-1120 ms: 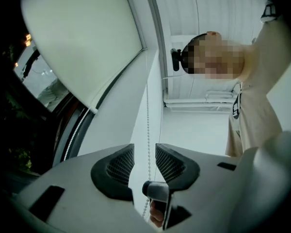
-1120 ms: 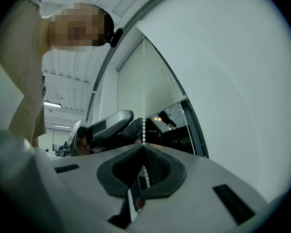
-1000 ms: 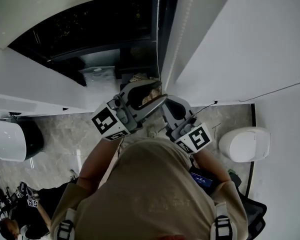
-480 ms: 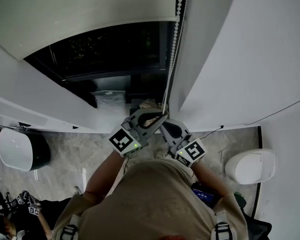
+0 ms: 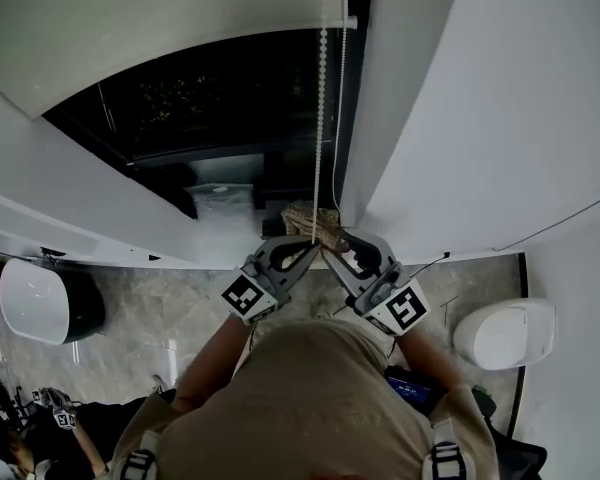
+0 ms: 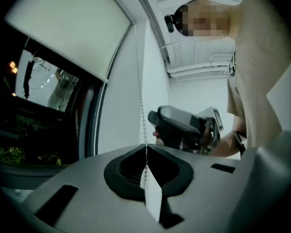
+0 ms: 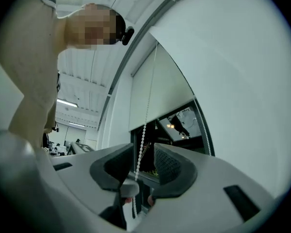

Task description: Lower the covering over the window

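Note:
A white roller blind (image 5: 160,18) covers the top of the dark window (image 5: 230,98). Its white bead chain (image 5: 322,118) hangs by the right frame. My left gripper (image 5: 310,240) is shut on the chain; in the left gripper view the beads (image 6: 141,96) run up out of the pinched jaws (image 6: 145,147) toward the blind (image 6: 68,28). My right gripper (image 5: 335,243) sits just beside it, tips nearly touching. Its jaws have just been opening. The chain (image 7: 144,130) hangs loose between them (image 7: 138,154), below the blind (image 7: 155,91). The right gripper (image 6: 184,127) also shows in the left gripper view.
A white wall (image 5: 500,98) stands right of the window and a white sill (image 5: 80,218) runs below it. Two white oval fixtures (image 5: 40,298) (image 5: 505,333) sit on the marble floor. A pale bag (image 5: 220,203) lies behind the glass.
The left gripper closed on the bead chain and came down with it. The right gripper, shut on the chain before, now stands open around it.

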### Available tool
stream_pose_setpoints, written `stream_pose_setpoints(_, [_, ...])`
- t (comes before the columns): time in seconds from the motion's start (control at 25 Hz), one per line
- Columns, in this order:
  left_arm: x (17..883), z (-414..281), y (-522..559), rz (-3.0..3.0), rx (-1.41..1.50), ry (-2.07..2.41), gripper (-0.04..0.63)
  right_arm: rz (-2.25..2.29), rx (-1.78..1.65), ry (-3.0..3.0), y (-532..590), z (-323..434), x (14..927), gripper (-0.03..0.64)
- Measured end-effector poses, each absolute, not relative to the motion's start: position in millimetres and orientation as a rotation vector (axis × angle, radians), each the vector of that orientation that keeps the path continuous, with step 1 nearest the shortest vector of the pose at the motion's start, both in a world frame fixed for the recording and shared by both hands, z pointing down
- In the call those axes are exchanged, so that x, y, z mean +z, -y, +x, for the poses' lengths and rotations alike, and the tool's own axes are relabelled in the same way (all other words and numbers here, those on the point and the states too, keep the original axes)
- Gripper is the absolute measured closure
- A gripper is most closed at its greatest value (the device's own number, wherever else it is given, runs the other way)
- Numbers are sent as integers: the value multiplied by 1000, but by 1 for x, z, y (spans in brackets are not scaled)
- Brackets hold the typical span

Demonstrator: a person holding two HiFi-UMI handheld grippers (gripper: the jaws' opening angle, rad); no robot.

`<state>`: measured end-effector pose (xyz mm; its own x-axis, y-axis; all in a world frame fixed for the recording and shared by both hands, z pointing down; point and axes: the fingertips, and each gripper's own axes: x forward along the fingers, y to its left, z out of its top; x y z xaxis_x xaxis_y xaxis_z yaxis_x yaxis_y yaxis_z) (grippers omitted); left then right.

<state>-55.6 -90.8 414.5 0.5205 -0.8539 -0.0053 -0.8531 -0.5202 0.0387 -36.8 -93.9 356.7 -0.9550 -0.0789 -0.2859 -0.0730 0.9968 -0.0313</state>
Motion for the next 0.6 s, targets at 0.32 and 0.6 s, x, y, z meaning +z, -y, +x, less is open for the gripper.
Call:
stream_pose_setpoints(0.32, [425, -40, 76, 2682, -97, 1428, 574, -170, 22, -2910, 85, -53, 354, 607])
stream_pose_setpoints(0.6, [424, -37, 64, 2679, -144, 1300, 574, -176, -260, -2943, 93, -40, 393, 611])
